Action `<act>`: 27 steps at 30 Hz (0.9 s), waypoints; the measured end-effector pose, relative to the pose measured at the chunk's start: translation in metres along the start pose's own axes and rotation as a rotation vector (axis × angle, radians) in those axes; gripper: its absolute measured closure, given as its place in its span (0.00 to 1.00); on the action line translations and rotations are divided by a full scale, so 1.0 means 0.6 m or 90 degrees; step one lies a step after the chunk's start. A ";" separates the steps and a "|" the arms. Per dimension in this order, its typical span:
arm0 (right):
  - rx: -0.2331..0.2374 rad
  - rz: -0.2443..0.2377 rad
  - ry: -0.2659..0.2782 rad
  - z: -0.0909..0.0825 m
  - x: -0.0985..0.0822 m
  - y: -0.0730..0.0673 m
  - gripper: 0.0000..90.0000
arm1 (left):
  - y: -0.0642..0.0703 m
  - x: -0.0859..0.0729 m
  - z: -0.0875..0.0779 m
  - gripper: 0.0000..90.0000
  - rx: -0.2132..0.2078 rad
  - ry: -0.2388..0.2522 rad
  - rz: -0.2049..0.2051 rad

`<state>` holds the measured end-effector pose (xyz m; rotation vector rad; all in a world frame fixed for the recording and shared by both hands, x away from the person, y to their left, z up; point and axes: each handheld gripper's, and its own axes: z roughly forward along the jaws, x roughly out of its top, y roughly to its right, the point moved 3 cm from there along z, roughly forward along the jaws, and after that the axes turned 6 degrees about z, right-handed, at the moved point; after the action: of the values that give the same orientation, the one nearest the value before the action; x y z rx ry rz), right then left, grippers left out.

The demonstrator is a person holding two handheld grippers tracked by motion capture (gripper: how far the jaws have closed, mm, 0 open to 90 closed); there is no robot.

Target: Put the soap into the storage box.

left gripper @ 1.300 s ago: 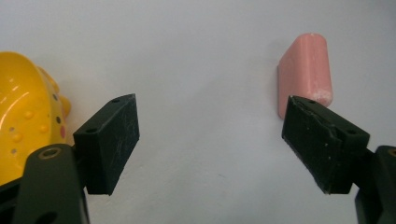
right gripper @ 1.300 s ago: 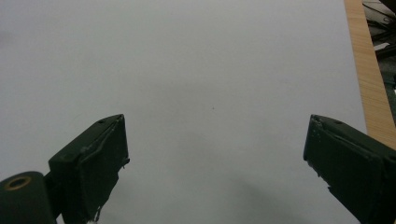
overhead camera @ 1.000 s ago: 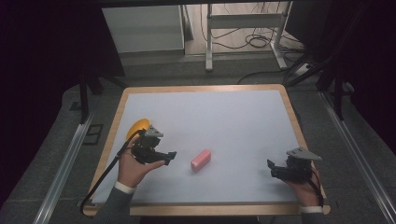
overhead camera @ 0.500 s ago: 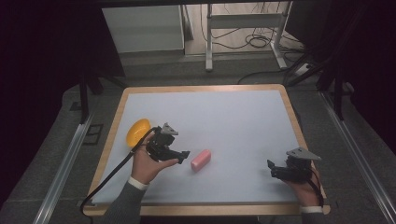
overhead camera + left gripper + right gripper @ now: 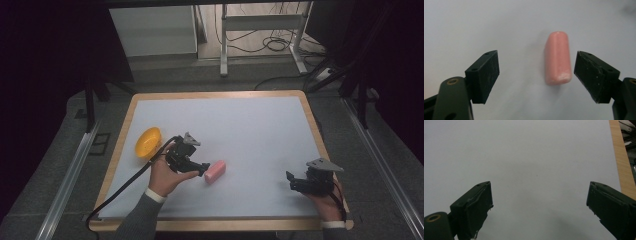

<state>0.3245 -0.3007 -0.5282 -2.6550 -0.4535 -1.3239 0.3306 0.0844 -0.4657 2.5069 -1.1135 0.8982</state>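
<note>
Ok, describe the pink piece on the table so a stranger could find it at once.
Start at the white table with the wooden rim and look toward its near left part. There, just right of the left gripper, lies the pink block, apart from the yellow bowl. It is small, oblong, round-ended and flat on the surface.
</note>
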 end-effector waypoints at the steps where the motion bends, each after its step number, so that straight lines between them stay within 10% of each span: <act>1: 0.000 0.001 0.001 0.000 0.001 0.000 0.07 | 0.004 0.003 0.001 0.23 -0.002 0.001 0.005; 27: 0.000 0.001 -0.002 0.001 -0.001 0.000 0.07 | 0.024 0.015 0.069 0.25 -0.027 -0.046 0.007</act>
<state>0.3249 -0.3009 -0.5293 -2.6575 -0.4519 -1.3201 0.3426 0.0509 -0.4926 2.5200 -1.1574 0.7840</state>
